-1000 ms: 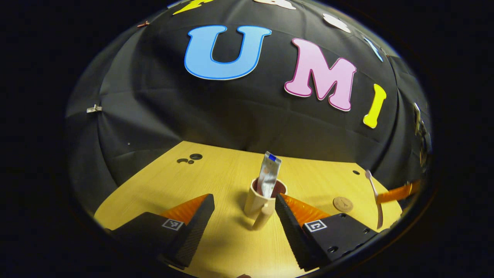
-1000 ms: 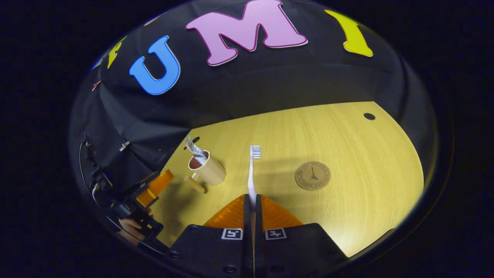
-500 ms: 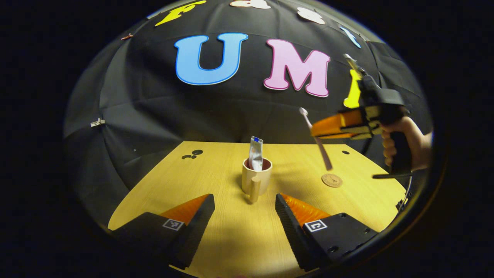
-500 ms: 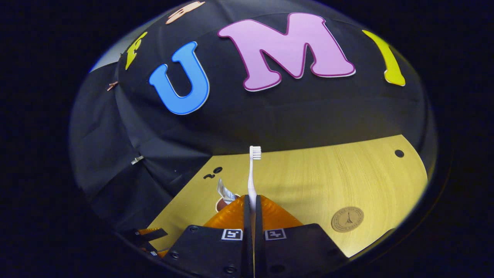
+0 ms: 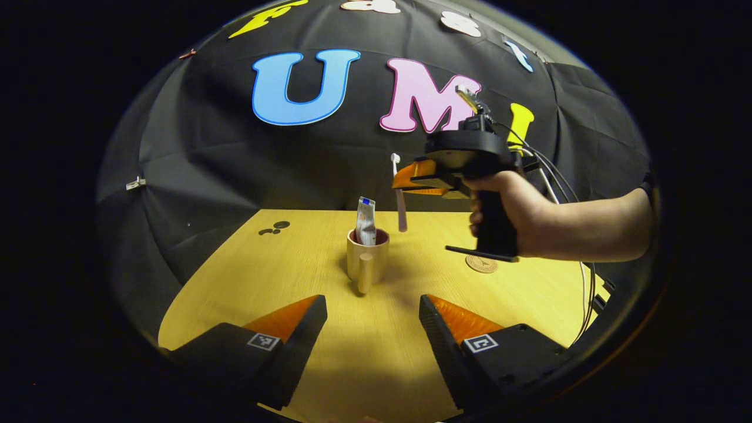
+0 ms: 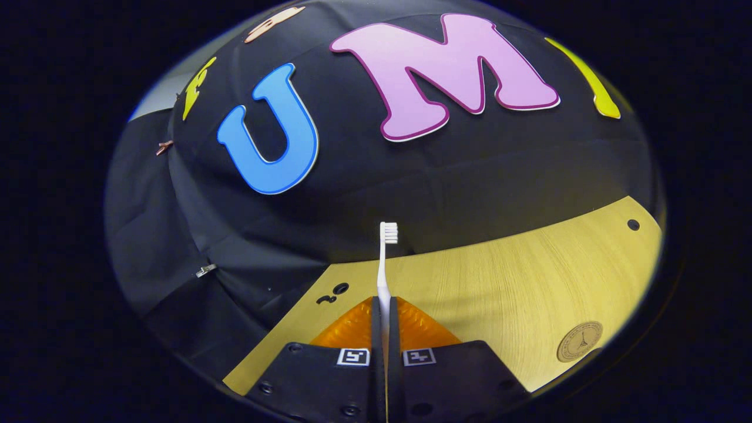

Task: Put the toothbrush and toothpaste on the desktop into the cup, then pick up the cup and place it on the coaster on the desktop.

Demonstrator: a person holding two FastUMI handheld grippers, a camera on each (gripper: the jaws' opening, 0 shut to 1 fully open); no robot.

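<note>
Since a second ago the right gripper (image 5: 399, 179) has risen from the desk's right edge to hang above the cup (image 5: 367, 258), and the left gripper (image 5: 371, 326) has backed away from it. Black cloth wall (image 5: 194, 170) closes the far side behind the yellow wood-grain desk (image 5: 294, 258). Near the desk's middle stands the beige cup, handle facing near, with the toothpaste (image 5: 365, 220) upright inside. Right of it lies the round brown coaster (image 5: 482, 264). Clamped between the right gripper's closed fingers, the white toothbrush (image 6: 385, 258) hangs bristles-up, its lower end just over the cup's right rim. The left gripper's jaws stand wide apart, holding nothing.
</note>
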